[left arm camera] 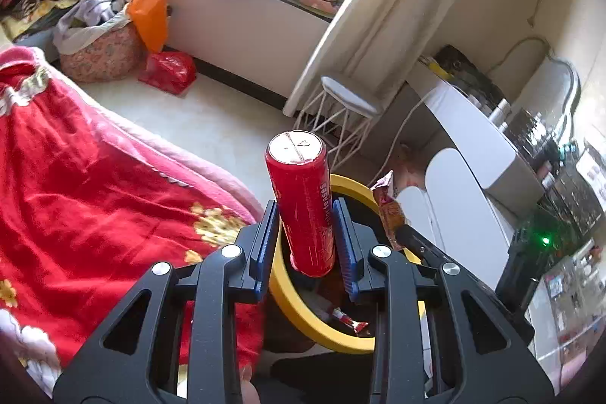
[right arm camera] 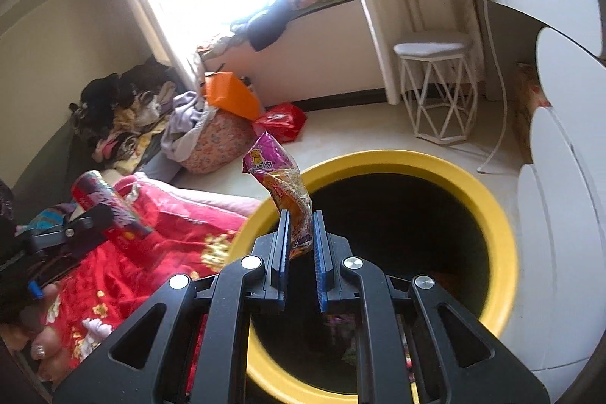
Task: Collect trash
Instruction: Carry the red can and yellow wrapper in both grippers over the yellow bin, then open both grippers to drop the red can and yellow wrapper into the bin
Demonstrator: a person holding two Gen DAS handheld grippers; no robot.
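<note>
Left wrist view: the left gripper (left arm camera: 306, 233) is clamped on a red can (left arm camera: 301, 203), jaws narrow, above the yellow-rimmed bin (left arm camera: 291, 305). A wrapper (left arm camera: 350, 320) seems to lie inside.

Right wrist view: the right gripper (right arm camera: 301, 237) pinches a crumpled snack wrapper (right arm camera: 282, 184), nearly closed, over the bin's (right arm camera: 492, 214) near edge.

Glossy red can (left arm camera: 303, 203), crinkled shiny plastic wrapper (right arm camera: 282, 184), fleecy blanket (left arm camera: 94, 199).

- Left wrist view looks down along its fingers, close above the yellow bin (left arm camera: 303, 313) beside the bed (left arm camera: 75, 199).
- Right wrist view — tilted down over the same bin (right arm camera: 492, 214) — shares the window ledge (right arm camera: 310, 25) and stool (right arm camera: 435, 93).
</note>
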